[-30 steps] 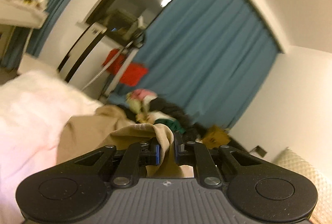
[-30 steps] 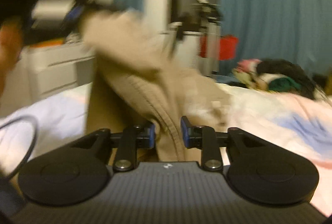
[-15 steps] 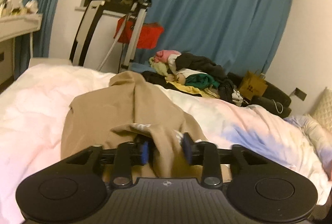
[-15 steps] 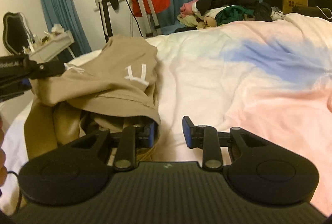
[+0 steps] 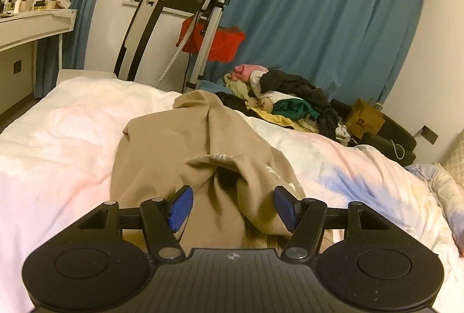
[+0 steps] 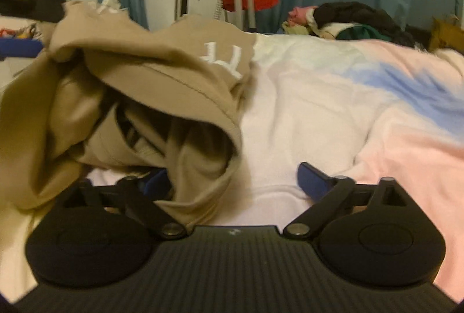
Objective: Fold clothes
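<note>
Bed (image 5: 72, 139) with white-pink-blue duvet carries tan garment (image 5: 174, 145), crumpled near the left side, white lettering showing. Clothes pile (image 5: 284, 98) at far edge, right of it. Left gripper (image 5: 232, 204) jaws spread, fabric bunched between them, not pinched. Right gripper (image 6: 232, 182) jaws spread, garment hem draped over left finger

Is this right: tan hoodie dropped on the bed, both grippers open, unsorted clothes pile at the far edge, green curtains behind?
One error: the curtains are blue, not green, as the left wrist view shows. The rest holds: the tan hoodie lies on the bed, the left gripper and right gripper are both open, and the clothes pile sits at the far edge.
</note>
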{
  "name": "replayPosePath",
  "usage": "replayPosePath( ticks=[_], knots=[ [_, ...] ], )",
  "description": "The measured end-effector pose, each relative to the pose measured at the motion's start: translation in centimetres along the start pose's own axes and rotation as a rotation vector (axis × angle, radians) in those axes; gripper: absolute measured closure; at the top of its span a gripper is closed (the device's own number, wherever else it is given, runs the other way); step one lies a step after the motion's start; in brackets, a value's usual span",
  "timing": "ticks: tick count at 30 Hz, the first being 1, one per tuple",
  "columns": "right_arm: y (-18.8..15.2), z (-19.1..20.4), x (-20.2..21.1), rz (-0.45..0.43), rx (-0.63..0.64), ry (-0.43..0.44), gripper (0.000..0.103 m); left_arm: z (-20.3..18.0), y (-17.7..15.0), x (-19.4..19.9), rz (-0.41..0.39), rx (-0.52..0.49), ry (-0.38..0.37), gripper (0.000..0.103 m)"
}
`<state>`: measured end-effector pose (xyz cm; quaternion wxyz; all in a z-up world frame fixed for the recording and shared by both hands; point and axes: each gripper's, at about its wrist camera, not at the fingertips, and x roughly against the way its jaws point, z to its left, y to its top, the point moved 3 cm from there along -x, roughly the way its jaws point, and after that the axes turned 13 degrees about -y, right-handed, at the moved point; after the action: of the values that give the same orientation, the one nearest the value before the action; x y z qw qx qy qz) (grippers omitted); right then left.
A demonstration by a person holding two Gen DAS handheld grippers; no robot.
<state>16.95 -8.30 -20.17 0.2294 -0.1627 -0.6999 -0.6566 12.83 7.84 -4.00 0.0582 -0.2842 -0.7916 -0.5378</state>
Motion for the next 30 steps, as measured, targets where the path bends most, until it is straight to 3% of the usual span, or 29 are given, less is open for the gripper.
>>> replayPosePath(
  ticks=[6, 13, 30],
  knots=[
    [-0.5, -0.4, 0.4, -0.024, -0.04, 0.007, 0.007, -0.4, -0.6, -0.4, 0.013, -0.006, -0.01, 0.039],
    [-0.6, -1.6, -0.3, -0.006, -0.135, 0.087, 0.007, -0.9, -1.1, -0.6, 0.02, -0.027, -0.015, 0.039],
    [-0.4, -0.9, -0.9, 0.008, -0.099, 0.058, 0.005, -2.4, -1.3, 1.6, 0.011, -0.06, 0.02, 0.039]
  ],
)
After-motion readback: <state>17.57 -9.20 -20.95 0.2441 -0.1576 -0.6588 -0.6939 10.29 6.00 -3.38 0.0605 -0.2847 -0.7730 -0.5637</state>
